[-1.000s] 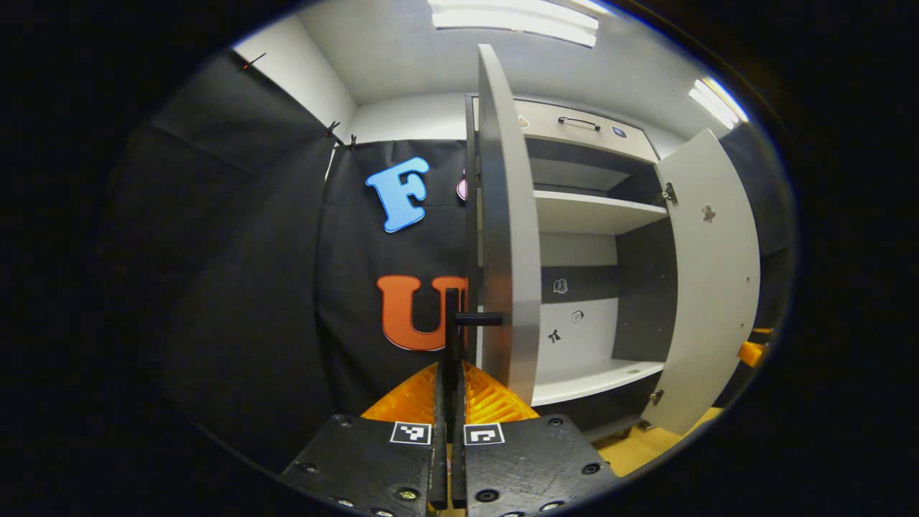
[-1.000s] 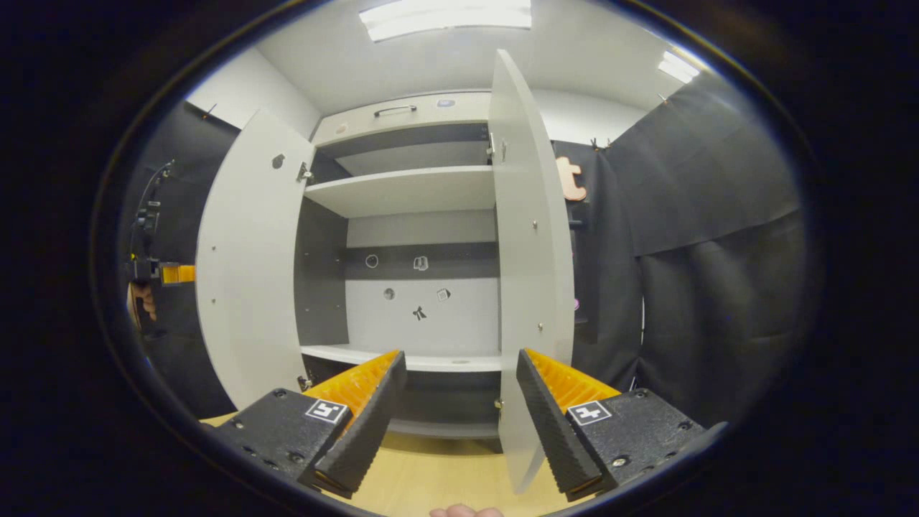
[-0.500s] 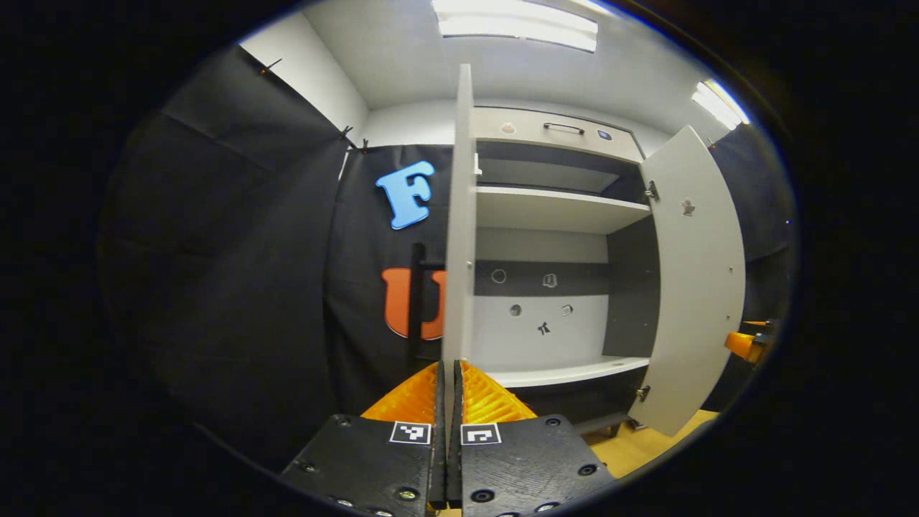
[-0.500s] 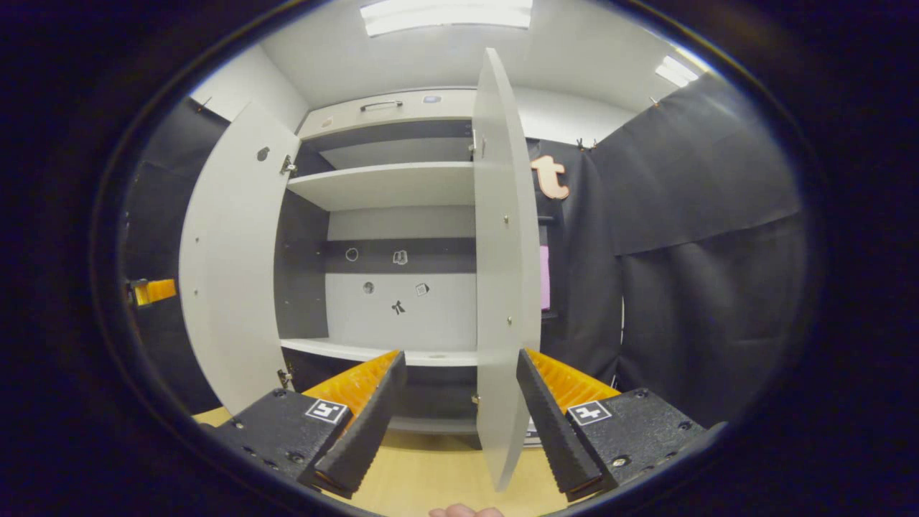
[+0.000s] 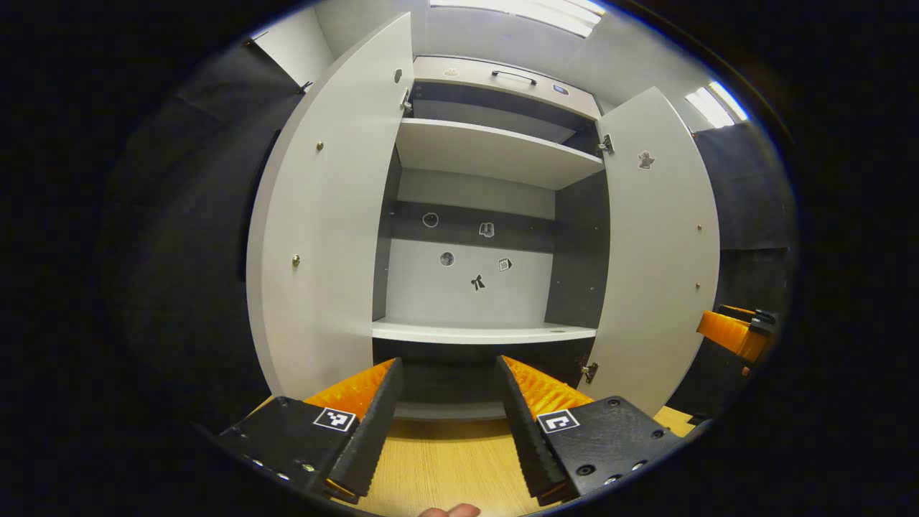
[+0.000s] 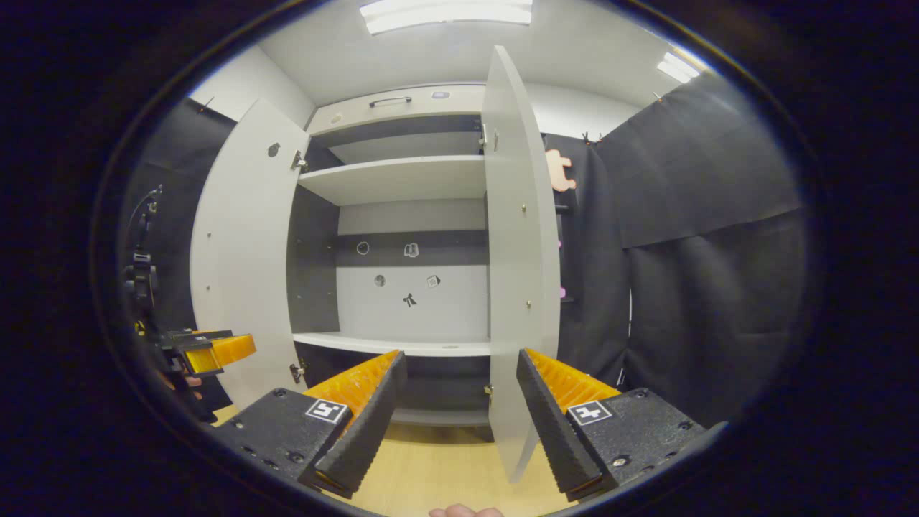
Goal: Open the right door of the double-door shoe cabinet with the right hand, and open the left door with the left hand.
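In the left gripper view the left gripper [image 5: 446, 413] has its jaws spread wide with nothing between them, held in front of the shoe cabinet [image 5: 495, 154] and apart from it, low before its bottom shelf. In the right gripper view the right gripper [image 6: 459, 406] is likewise parted wide and holds nothing, in front of the cabinet and just short of the free edge of the right door [image 6: 518, 251]. Both doors stand swung out from the cabinet, the left door [image 5: 327, 215] on one side of the bare shelves and the right door on the other, above a wooden floor [image 5: 445, 463].
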Demonstrator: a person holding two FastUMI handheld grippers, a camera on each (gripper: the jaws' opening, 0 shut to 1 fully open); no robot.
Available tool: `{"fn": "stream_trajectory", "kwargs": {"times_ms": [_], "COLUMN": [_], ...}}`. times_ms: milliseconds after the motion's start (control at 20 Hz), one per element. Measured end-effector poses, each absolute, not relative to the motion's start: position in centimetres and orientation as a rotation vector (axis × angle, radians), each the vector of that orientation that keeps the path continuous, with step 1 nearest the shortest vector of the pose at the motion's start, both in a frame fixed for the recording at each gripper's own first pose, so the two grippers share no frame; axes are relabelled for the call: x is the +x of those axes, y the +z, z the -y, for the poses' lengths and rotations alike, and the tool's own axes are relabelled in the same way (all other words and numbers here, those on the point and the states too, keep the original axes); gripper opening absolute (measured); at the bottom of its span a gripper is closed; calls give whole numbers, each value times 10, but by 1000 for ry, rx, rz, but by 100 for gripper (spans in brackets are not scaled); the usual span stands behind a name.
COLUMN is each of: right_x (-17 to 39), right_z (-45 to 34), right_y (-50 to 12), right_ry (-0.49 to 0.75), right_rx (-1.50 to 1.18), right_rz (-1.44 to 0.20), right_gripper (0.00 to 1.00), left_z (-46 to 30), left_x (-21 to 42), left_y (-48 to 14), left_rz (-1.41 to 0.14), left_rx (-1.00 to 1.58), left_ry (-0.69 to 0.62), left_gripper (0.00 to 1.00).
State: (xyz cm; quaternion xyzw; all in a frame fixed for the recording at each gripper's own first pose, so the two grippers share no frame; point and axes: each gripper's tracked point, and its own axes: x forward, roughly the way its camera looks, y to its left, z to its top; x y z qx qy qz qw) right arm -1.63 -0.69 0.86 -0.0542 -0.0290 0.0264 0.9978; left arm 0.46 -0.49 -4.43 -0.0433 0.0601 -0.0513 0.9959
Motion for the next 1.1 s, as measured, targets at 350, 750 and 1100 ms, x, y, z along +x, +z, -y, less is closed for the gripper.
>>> {"fn": "stream_trajectory", "kwargs": {"times_ms": [350,750,1100], "right_x": [-17,-20,-19], "right_z": [15,8,4], "right_y": [7,7,9], "right_ry": [43,63,69], "right_rx": [-82,-69,-75], "right_rz": [43,38,47], "right_gripper": [96,96,96], "left_z": [-2,9,10], "left_x": [1,-10,-10], "left_y": [-10,1,2], "left_rz": [5,39,35], "left_rx": [-10,7,-18], "left_ry": [-53,-84,-95], "left_gripper": [95,95,95]}}
